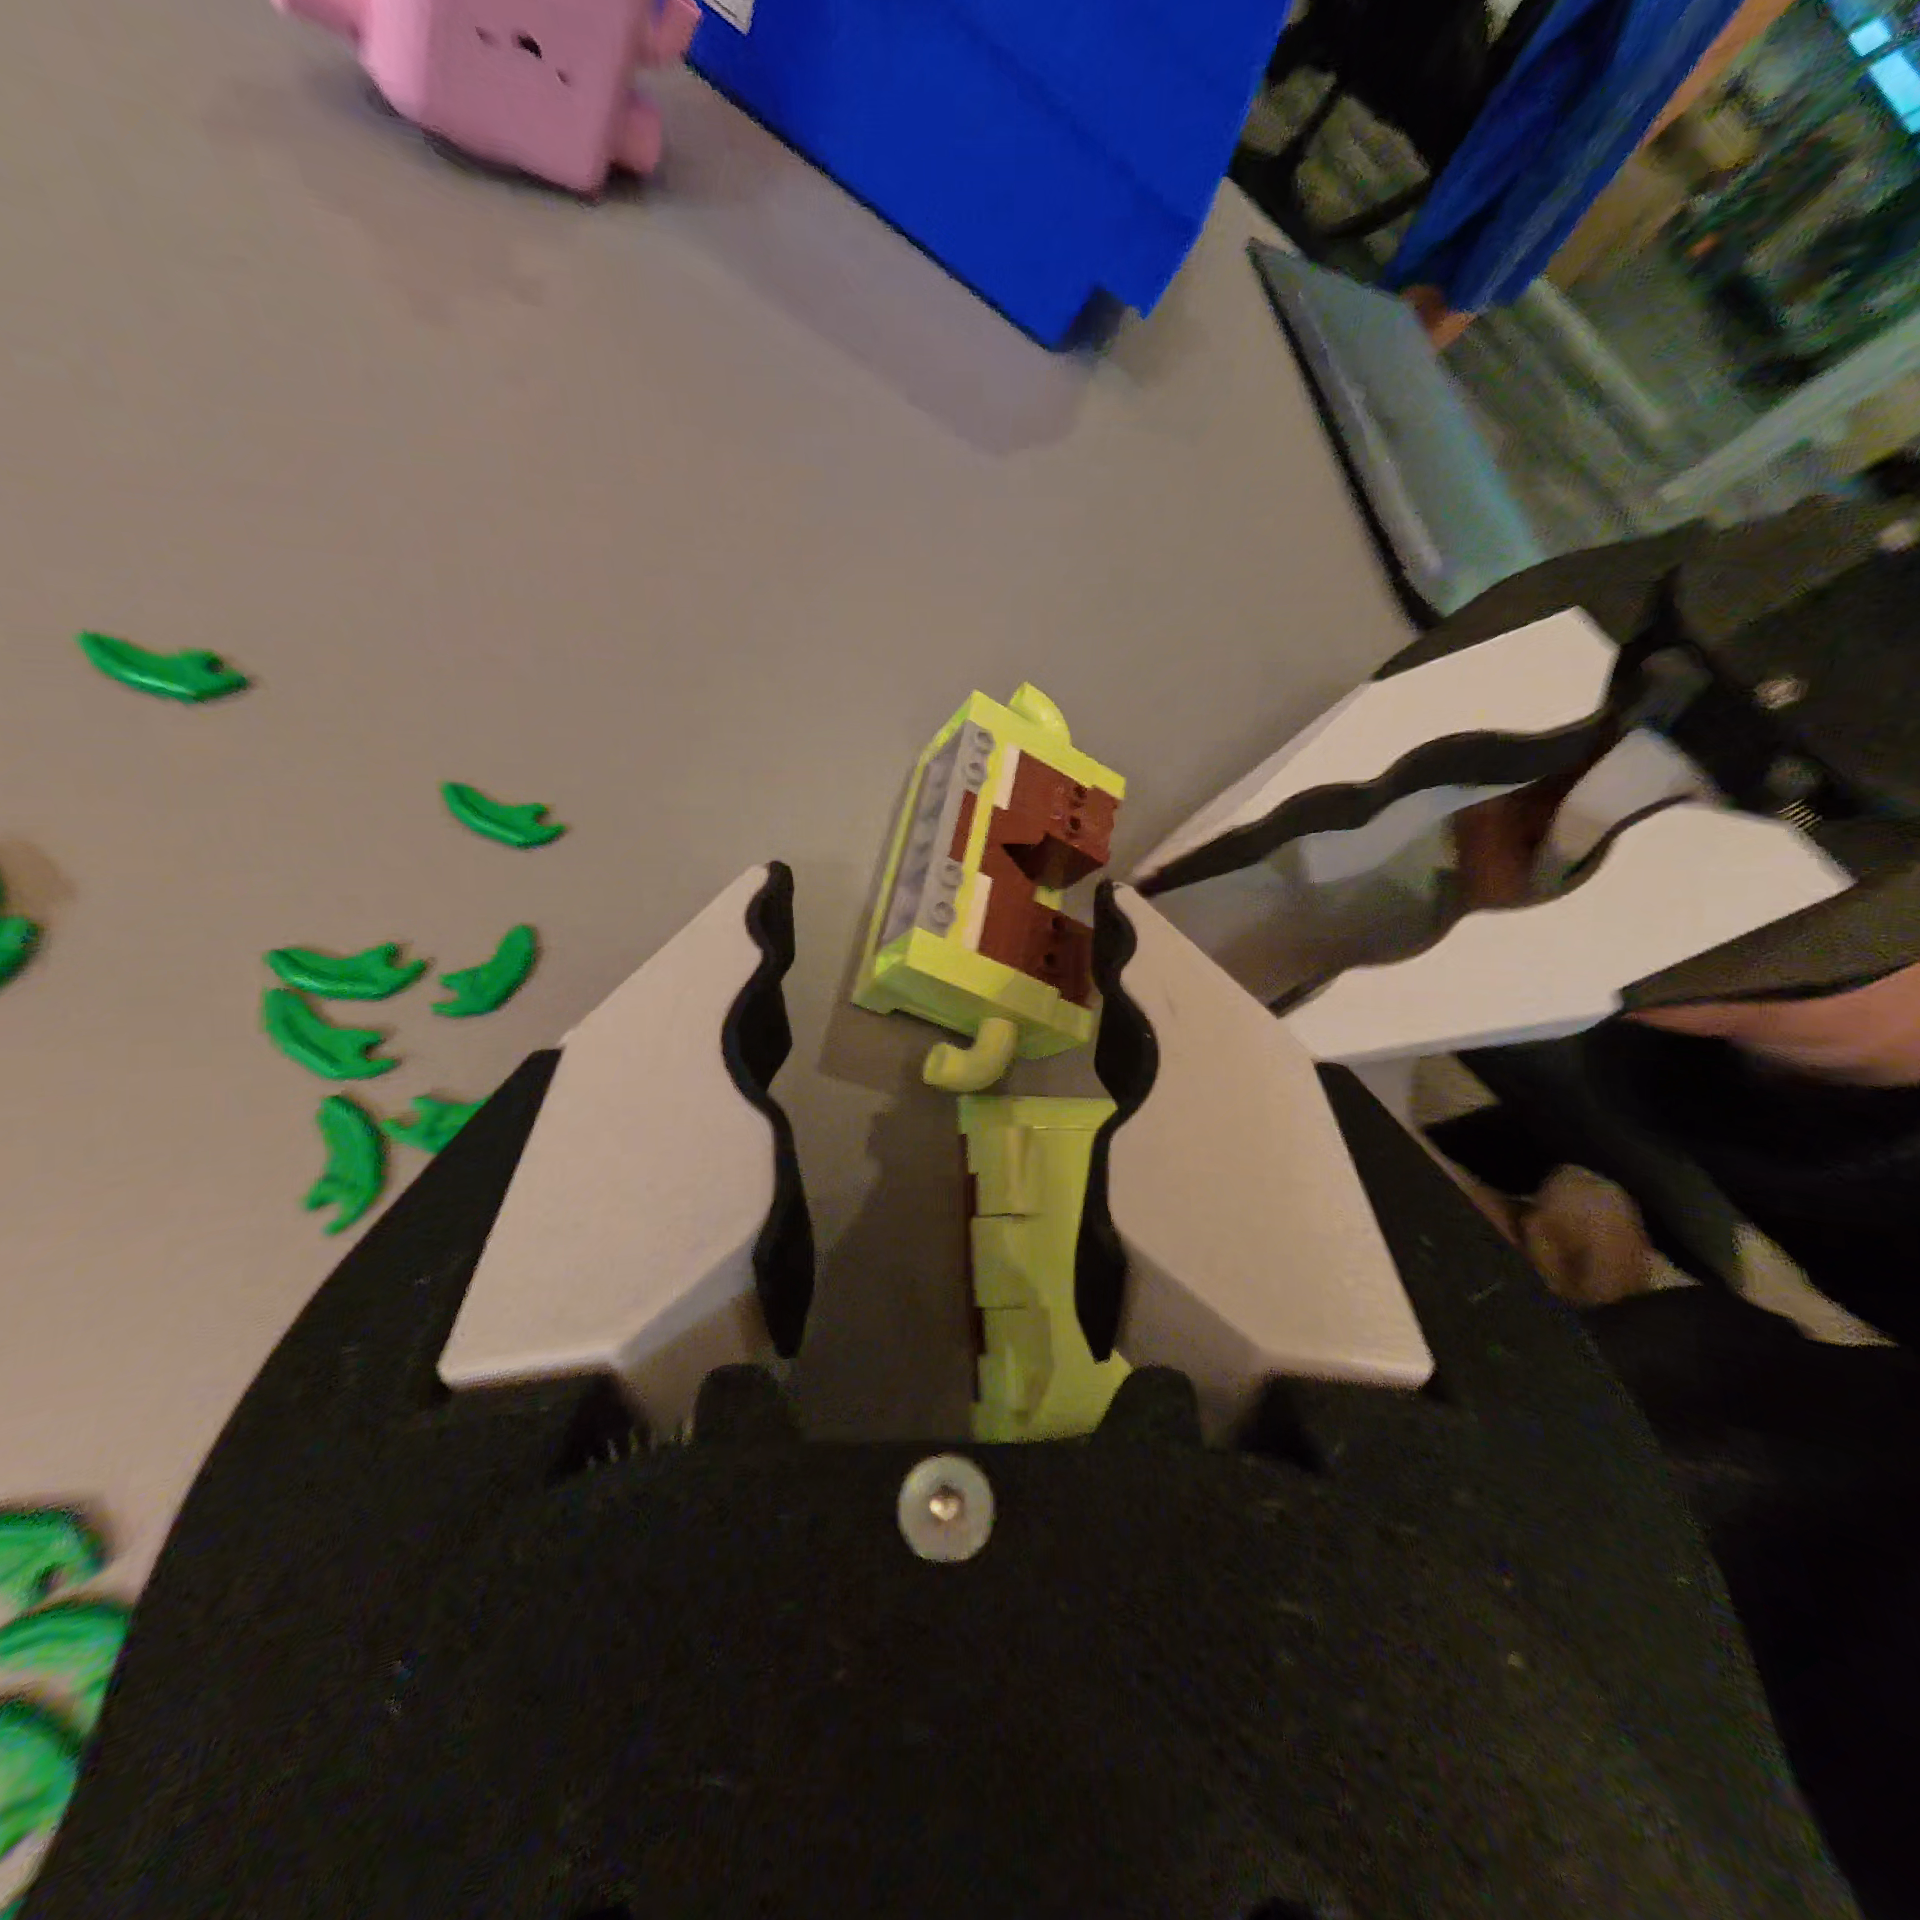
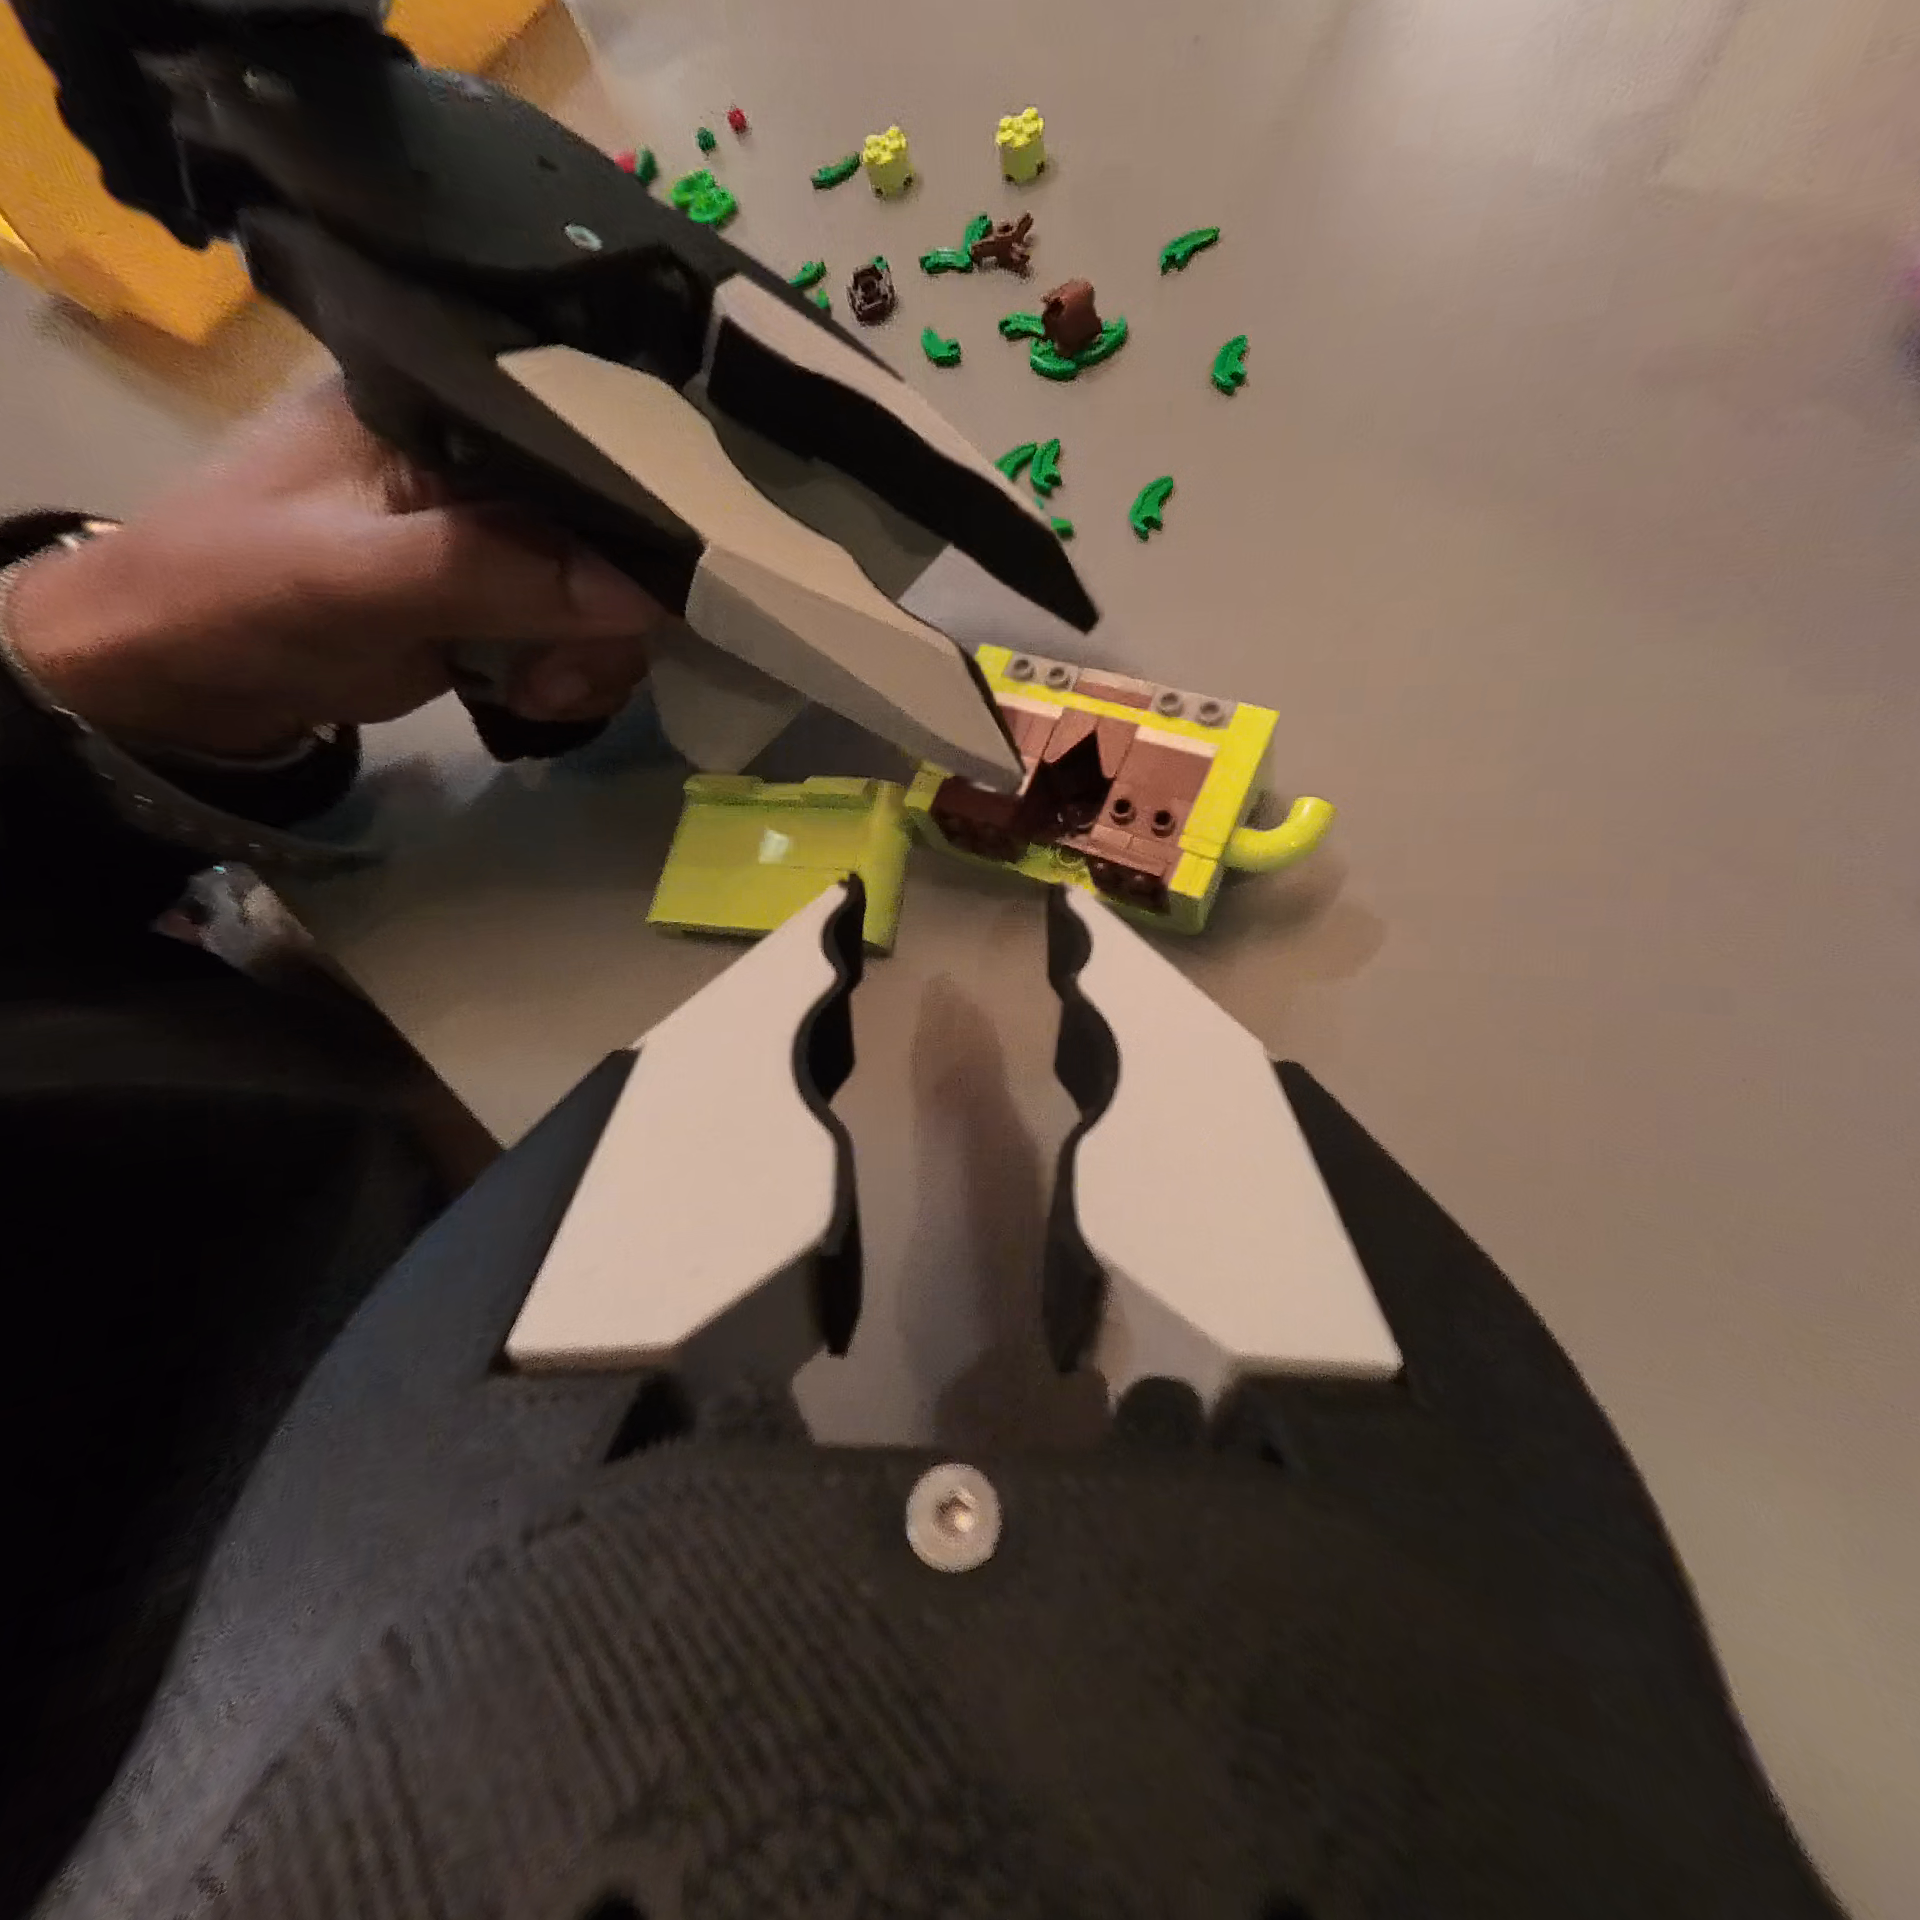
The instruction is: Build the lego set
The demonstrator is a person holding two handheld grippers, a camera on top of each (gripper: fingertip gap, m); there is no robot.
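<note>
A lime and brown lego build lies on its side on the grey table, with a lime hook at each end. A flat lime panel lies next to it, under my left fingers. My left gripper is open, and its right fingertip touches the build's brown notch. From the right wrist view, the left gripper comes in from the upper left onto the build. My right gripper is open and empty, just short of the build and the panel. It also shows in the left wrist view.
Several green leaf pieces lie scattered to the left. Lime round bricks and brown stump pieces lie farther off. A pink block figure and a blue box stand at the back. A yellow object shows at far left. The pink block figure is about equally far from each gripper, around 20 cm.
</note>
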